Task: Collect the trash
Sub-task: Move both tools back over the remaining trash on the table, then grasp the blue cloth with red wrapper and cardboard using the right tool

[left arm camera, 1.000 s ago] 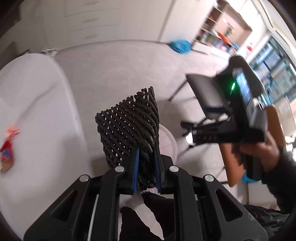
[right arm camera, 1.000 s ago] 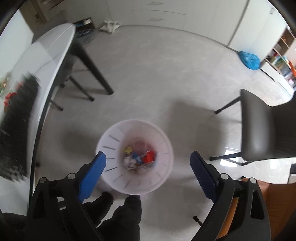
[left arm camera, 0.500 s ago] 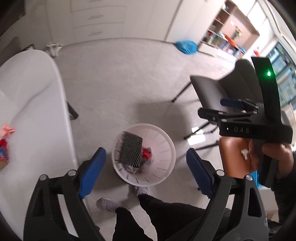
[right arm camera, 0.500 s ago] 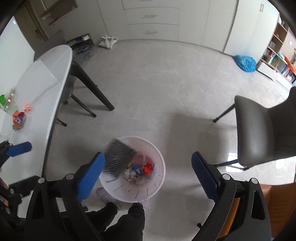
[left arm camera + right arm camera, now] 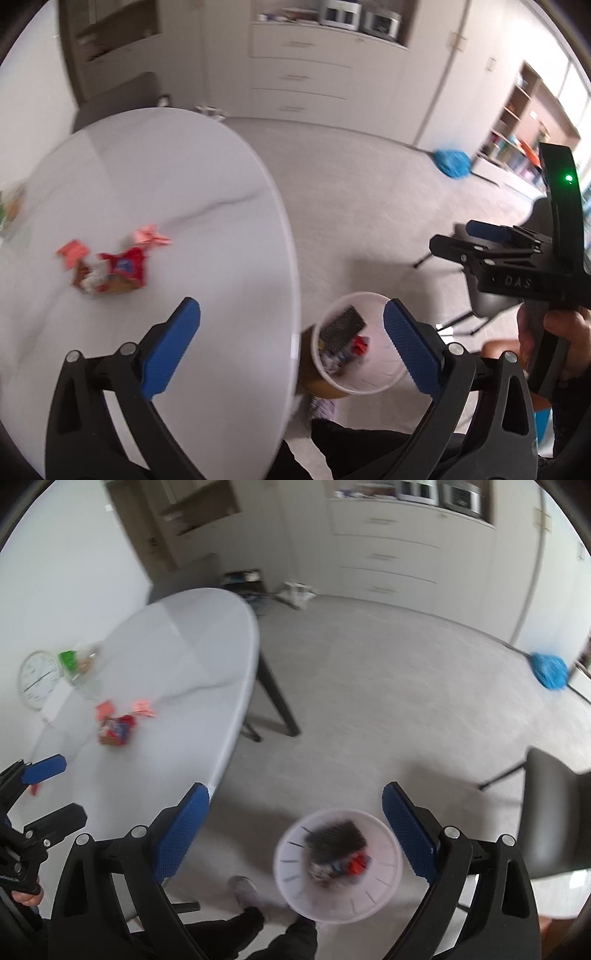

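My left gripper is open and empty over the edge of the white table. My right gripper is open and empty above the floor. The white trash bin stands on the floor beside the table and holds a black mesh mat on top of coloured scraps; it also shows in the right wrist view with the mat inside. A red and blue snack wrapper and pink paper scraps lie on the table, ahead and left of the left gripper. The wrapper also shows in the right wrist view.
A dark chair stands right of the bin. A green-labelled clear container and a round white clock are at the table's far left. A blue bag lies on the floor far right. My shoes are by the bin.
The left gripper opened and dropped the black mesh mat into the bin. Both grippers then tilted up and swung left toward the table.
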`<state>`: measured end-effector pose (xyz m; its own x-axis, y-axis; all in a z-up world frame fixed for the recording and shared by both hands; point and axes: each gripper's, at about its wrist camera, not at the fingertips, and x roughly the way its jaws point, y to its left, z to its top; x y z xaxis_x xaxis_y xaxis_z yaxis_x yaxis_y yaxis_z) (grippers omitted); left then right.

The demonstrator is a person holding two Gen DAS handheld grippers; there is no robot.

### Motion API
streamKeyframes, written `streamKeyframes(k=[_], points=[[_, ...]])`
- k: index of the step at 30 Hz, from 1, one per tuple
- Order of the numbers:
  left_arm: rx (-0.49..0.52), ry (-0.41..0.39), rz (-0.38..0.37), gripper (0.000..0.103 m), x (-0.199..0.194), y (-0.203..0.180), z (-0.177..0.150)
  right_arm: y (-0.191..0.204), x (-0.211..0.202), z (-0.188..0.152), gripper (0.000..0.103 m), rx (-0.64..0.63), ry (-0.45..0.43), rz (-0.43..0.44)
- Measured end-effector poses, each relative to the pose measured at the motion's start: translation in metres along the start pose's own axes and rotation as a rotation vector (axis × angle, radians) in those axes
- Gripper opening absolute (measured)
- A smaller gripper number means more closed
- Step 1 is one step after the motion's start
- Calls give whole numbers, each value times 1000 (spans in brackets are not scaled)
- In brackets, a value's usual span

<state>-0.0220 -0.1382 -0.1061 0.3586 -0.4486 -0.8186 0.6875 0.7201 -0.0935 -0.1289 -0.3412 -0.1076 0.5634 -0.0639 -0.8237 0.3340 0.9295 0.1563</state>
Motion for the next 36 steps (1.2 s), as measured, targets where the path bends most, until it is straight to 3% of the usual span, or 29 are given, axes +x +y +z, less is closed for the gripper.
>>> streamKeyframes(k=[4,12,19,27,32,36], points=[[-55,-8,62,95,-9,29,-8,35,7,10,98,-56,-2,55],[-138,-9,116,95,-15,79,-23,96,19,22,98,-146,12,136],[-208,-27,177,95,-21,128,-33,152,49,52,97,-154,51,270],[-263,-36,219,95,-21,193,-48,223,128,81,73,-65,241,389],[-304,-28,202,95,-16,227,-63,260,175,83,61,-73,360,359],[-317,-26,198,95,-10,251,-72,278,198,77,57,-105,424,313]])
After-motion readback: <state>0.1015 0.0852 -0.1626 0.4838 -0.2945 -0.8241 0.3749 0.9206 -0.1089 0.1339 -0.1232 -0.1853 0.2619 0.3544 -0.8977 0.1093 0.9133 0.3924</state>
